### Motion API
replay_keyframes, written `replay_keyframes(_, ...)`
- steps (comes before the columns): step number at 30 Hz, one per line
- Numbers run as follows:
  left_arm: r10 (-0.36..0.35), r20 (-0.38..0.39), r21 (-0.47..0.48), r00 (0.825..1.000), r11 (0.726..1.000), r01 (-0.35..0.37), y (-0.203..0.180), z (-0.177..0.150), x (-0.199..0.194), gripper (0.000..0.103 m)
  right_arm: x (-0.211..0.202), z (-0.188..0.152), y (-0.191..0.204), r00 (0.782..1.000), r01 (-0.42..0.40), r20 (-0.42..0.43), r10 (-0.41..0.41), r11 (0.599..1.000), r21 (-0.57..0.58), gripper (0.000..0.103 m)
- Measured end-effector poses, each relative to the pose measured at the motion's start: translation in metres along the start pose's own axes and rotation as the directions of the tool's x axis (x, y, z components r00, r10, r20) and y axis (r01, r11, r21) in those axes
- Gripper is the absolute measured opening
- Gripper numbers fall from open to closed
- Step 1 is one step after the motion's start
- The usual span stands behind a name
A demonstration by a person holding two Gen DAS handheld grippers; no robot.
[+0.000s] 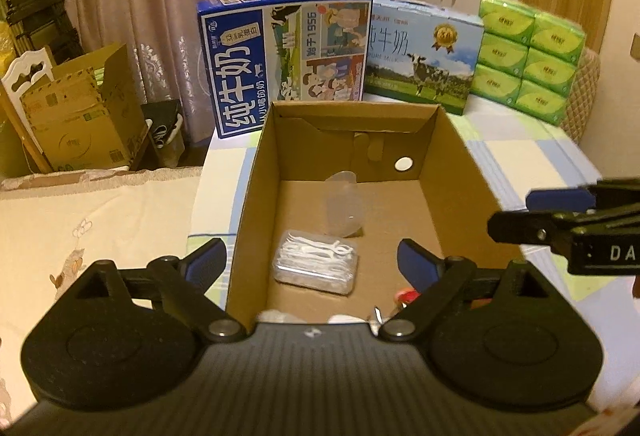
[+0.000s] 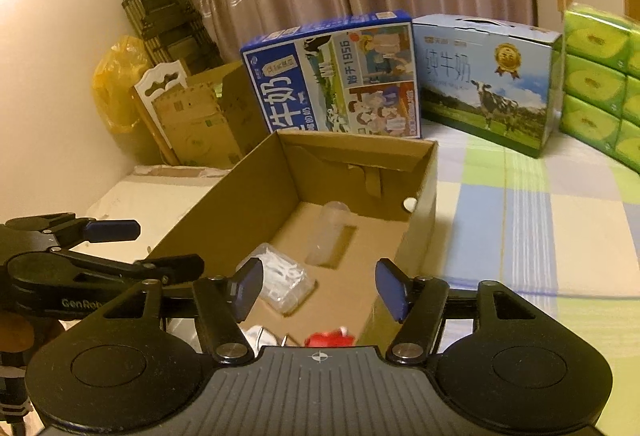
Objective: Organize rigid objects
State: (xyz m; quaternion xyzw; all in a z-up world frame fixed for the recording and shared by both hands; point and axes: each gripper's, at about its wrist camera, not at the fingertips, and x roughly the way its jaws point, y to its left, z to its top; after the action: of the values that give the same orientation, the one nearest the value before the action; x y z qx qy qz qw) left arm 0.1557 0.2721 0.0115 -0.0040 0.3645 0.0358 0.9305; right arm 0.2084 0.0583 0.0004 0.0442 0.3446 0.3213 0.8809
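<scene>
Cardboard box [image 1: 460,172] sits on the checked cloth, holding a clear cup [image 1: 345,210] toward its far wall and a floss-pick case [image 1: 316,266] nearer. Left gripper [image 1: 316,264] and right gripper [image 2: 316,286] both hang spread and empty above its near end. Risk: a descending finger could clip the box's rim and shove it.

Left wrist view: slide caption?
Open left gripper above brown cardboard box holding clear plastic floss-pick case and clear plastic cup.
</scene>
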Motion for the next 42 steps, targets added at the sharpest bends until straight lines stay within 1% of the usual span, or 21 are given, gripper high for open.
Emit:
replay_keyframes(5, -0.007, -0.005, -0.037, 1.000, 0.999, 0.007, -0.005, -0.015, -0.031, 0.091, -0.034, -0.016, 0.004, 1.000, 0.020, -0.012, -0.019, 0.999, 0.035, 0.063)
replay_keyframes(10, -0.014, -0.024, -0.046, 1.000, 0.999, 0.012, -0.014, -0.034, -0.065, 0.091, -0.067, -0.037, 0.017, 0.997, 0.074, -0.033, -0.073, 0.996, 0.048, 0.066)
replay_keyframes(17, 0.021, -0.023, -0.055, 1.000, 0.998, -0.022, -0.031, -0.058, -0.108, 0.091, -0.108, -0.066, 0.033, 0.992, 0.122, -0.038, -0.120, 0.991, 0.051, 0.068)
replay_keyframes(20, -0.007, -0.030, -0.081, 1.000, 0.997, 0.005, -0.035, -0.066, -0.120, 0.091, -0.122, -0.074, 0.037, 0.991, 0.130, -0.039, -0.128, 0.990, 0.055, 0.069)
replay_keyframes(25, -0.013, -0.038, -0.073, 0.999, 0.997, 0.010, -0.048, -0.078, -0.132, 0.091, -0.138, -0.086, 0.042, 0.989, 0.145, -0.043, -0.142, 0.988, 0.061, 0.069)
replay_keyframes(29, -0.020, -0.038, -0.092, 0.999, 0.996, 0.017, -0.057, -0.084, -0.137, 0.091, -0.145, -0.096, 0.043, 0.987, 0.153, -0.056, -0.150, 0.986, 0.062, 0.069)
replay_keyframes(33, -0.026, -0.049, -0.102, 0.998, 0.995, 0.021, -0.063, -0.090, -0.137, 0.091, -0.149, -0.104, 0.043, 0.984, 0.167, -0.065, -0.163, 0.984, 0.058, 0.070)
replay_keyframes(36, -0.014, -0.053, -0.088, 0.998, 0.996, 0.009, -0.069, -0.095, -0.137, 0.091, -0.149, -0.110, 0.041, 0.982, 0.176, -0.073, -0.172, 0.983, 0.056, 0.070)
replay_keyframes(42, -0.013, -0.062, -0.074, 0.998, 0.997, 0.008, -0.074, -0.100, -0.137, 0.091, -0.149, -0.117, 0.037, 0.978, 0.196, -0.088, -0.191, 0.979, 0.056, 0.070)
